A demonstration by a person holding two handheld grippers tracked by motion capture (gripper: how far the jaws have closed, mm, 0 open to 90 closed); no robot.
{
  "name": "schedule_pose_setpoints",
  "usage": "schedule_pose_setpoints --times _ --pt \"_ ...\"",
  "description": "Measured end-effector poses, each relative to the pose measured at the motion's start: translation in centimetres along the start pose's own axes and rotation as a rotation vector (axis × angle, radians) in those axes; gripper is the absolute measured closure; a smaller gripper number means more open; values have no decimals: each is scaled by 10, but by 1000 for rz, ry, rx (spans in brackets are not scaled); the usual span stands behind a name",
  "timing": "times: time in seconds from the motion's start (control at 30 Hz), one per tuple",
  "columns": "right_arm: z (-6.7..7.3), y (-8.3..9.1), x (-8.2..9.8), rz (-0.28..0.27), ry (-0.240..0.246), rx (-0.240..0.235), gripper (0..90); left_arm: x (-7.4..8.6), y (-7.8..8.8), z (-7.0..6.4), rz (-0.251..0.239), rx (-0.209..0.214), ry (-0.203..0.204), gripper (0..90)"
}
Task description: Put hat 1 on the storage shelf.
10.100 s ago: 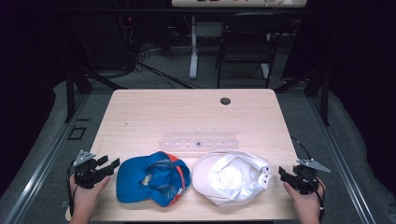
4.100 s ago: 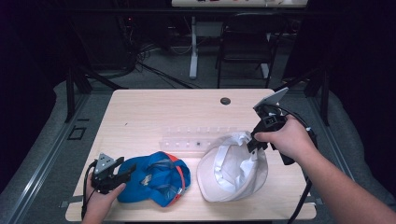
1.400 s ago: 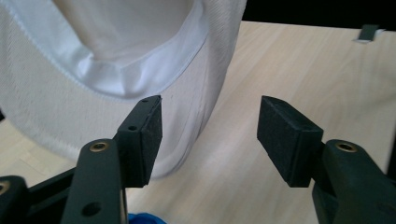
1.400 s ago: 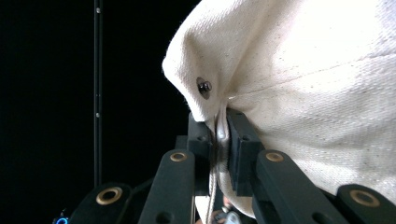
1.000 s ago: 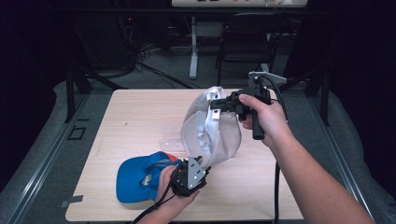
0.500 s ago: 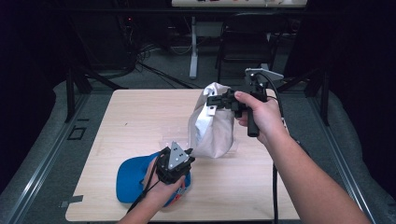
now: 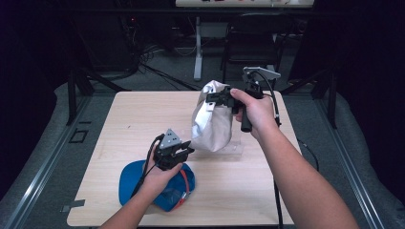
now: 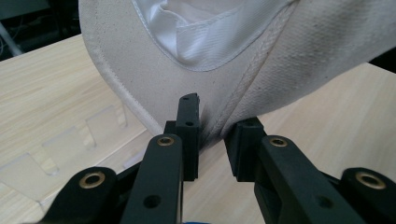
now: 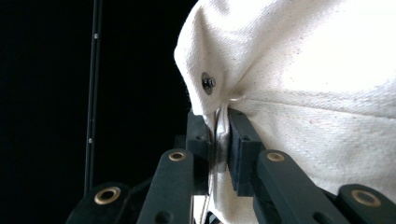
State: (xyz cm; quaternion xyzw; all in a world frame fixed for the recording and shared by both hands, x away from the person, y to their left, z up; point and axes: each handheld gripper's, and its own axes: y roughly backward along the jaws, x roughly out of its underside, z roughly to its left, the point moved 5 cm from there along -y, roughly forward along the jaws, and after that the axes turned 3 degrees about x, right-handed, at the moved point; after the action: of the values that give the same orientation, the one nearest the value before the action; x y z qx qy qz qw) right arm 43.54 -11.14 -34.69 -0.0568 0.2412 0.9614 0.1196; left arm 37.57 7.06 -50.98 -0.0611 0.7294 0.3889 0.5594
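Cream canvas cap (image 7: 211, 125) hangs in the air over the far middle of the surface (image 7: 133, 124), stretched top to bottom. Right tongs (image 7: 216, 98) are clamped on a fold at its upper edge; the right gripper view shows cloth pinched flat between the pads, next to a small metal eyelet (image 9: 208, 82). Left tongs (image 7: 183, 151) sit below and on the person's side of the cap, at its lowest rim. Their jaws have just been closing; the left gripper view shows the rim seam (image 8: 212, 135) between the pads, narrow gap, left pad touching, full pinch not certain. Cap's long axis runs from right tongs down to left. Blue cap (image 7: 165, 183) lies below the cream cap, on the near edge, under the left hand (image 7: 160, 174).
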Motion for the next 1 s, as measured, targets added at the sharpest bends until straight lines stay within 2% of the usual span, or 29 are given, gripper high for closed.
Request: schedule_pose_setpoints --times 0.13,0.3,0.67,0.87,1.0 --pt "-2 -6 -5 -8 -5 7 811 0 -6 7 5 0 15 770" --pt "-4 -10 -9 -4 -4 15 811 1 -11 9 7 22 28 771" --pt "-7 -18 -14 -2 -18 18 811 4 -16 13 -10 42 58 771" --pt "-4 -19 -14 2 -12 17 811 3 -15 10 -18 41 54 776" --pt "0 -18 -13 4 0 21 810 1 -18 6 -32 68 67 777"
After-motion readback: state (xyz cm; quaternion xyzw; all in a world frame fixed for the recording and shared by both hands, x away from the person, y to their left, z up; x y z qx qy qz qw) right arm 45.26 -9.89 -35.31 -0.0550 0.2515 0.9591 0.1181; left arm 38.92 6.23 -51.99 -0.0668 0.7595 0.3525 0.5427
